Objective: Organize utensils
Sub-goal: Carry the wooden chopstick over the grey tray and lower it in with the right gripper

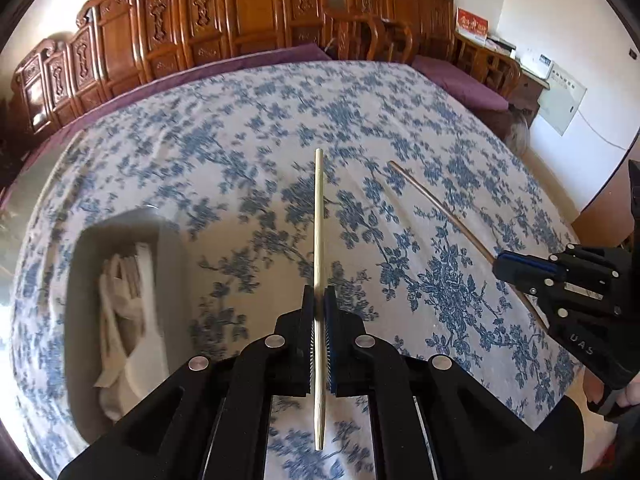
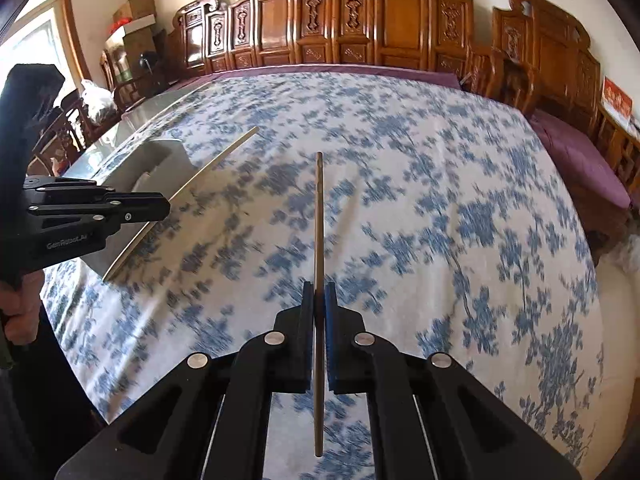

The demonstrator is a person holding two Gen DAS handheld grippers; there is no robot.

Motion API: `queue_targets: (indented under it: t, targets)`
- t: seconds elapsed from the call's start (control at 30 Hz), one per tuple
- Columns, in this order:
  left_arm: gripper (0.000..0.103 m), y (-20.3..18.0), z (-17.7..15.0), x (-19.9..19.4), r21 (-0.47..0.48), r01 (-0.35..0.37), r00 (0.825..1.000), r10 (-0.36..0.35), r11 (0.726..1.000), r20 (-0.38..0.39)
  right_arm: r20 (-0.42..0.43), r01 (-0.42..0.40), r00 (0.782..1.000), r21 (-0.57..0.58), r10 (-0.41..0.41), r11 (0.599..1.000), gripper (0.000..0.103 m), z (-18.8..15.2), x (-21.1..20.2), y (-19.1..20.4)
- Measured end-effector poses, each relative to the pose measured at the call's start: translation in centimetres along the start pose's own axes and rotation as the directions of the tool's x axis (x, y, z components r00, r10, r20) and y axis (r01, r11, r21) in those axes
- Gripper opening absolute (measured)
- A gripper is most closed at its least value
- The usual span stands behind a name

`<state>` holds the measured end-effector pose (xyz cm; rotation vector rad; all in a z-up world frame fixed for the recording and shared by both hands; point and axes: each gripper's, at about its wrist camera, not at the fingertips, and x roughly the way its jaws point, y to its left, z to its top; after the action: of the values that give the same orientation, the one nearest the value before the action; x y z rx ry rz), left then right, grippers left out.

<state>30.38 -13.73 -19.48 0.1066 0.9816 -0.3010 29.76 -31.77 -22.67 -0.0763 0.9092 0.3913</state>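
My left gripper [image 1: 319,300] is closed on a chopstick [image 1: 318,216], its fingers pointing forward over the table. My right gripper [image 2: 319,300] is level beside it, closed on a second chopstick [image 2: 319,220]; my bare hand [image 2: 22,312] grips the left handle.

Each camera sits on its gripper and looks forward along the fingers, down at the bench [image 1: 400,120] from close above. Both views share the flowered cloth [image 2: 440,160], the grey tray [image 1: 80,280] and the carved wooden chairs [image 2: 400,20].
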Motion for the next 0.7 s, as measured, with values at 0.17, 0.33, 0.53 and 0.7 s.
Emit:
queue_targets:
  t: [0.17, 0.33, 0.53, 0.7]
  targets:
    - [0.004, 2.0, 0.1, -2.8, -0.021, -0.010, 0.999, 0.011, 1.000, 0.048, 0.022, -0.007, 1.000, -0.036, 0.007, 0.999, 0.006, 1.9, -1.1, 2.6]
    - [0.004, 4.4, -0.2, -5.3, -0.046, -0.017, 0.996, 0.021, 0.999, 0.083, 0.030, -0.016, 0.999, -0.068, 0.018, 0.998, 0.006, 3.1, -1.4, 5.2]
    - [0.004, 7.5, -0.9, -7.2, -0.064, -0.037, 0.993, 0.044, 0.997, 0.107, 0.030, -0.034, 0.999, -0.093, 0.037, 0.995, 0.006, 3.9, -1.2, 8.2]
    - [0.004, 10.0, -1.4, -7.4, -0.068, -0.048, 0.994, 0.055, 0.996, 0.099, 0.026, -0.054, 0.998, -0.101, 0.057, 0.993, 0.006, 4.2, -0.5, 10.0]
